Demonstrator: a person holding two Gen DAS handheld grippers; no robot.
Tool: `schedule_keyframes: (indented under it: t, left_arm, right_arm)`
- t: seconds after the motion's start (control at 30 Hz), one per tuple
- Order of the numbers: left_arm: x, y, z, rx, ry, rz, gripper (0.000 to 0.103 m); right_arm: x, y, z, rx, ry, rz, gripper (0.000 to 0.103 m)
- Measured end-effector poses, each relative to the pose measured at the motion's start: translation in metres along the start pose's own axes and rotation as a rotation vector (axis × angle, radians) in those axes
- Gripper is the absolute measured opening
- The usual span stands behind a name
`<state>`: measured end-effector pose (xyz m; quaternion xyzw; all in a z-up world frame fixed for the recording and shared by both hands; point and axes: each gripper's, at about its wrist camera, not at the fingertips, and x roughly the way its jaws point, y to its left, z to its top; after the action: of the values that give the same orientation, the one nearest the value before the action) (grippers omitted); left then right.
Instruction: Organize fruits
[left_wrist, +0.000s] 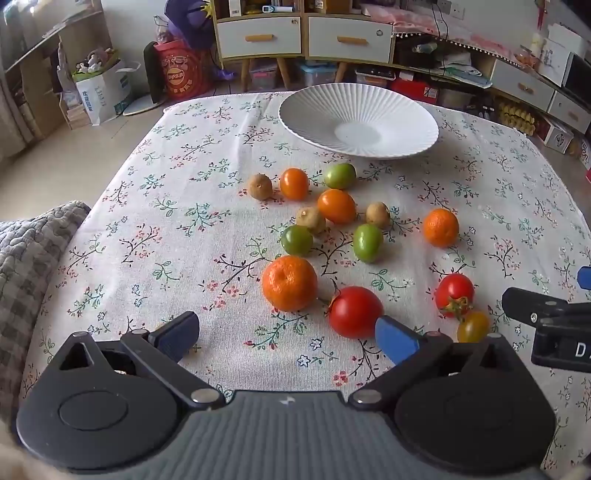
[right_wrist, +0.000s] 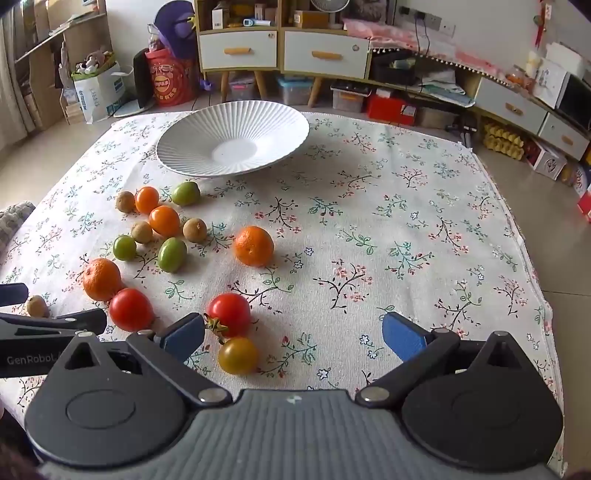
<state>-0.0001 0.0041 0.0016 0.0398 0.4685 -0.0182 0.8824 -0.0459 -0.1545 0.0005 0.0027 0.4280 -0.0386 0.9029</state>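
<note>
Several small fruits lie loose on the floral tablecloth: oranges (left_wrist: 290, 283) (right_wrist: 254, 246), red tomatoes (left_wrist: 355, 312) (right_wrist: 229, 314), green fruits (left_wrist: 367, 242), brown longans (left_wrist: 260, 186) and a yellow tomato (right_wrist: 238, 355). A white ribbed plate (left_wrist: 314, 110) (right_wrist: 273, 122) stands empty at the far side. My left gripper (left_wrist: 288, 338) is open and empty, just short of the big orange and a red tomato. My right gripper (right_wrist: 293, 336) is open and empty, with the yellow tomato and a red tomato near its left finger.
A grey quilted cushion (left_wrist: 26, 258) lies at the table's left edge. Beyond the table are drawer cabinets (left_wrist: 303, 37), bags and storage boxes on the floor. The right part of the tablecloth (right_wrist: 424, 240) holds no fruit.
</note>
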Motion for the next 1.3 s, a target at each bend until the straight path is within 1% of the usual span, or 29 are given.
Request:
schedule_keyframes:
  t: [0.77, 1.3]
  left_arm:
    - [-0.0004, -0.0008, -0.0018, 0.006, -0.002, -0.001, 0.099]
    - [-0.0014, -0.0024, -0.0016, 0.008, 0.000, -0.005, 0.099]
  right_arm:
    - [0.0001, 0.0011, -0.0030, -0.007, -0.003, -0.004, 0.102]
    - [0.0039, 0.0033, -0.0025, -0.010, 0.015, -0.005, 0.103]
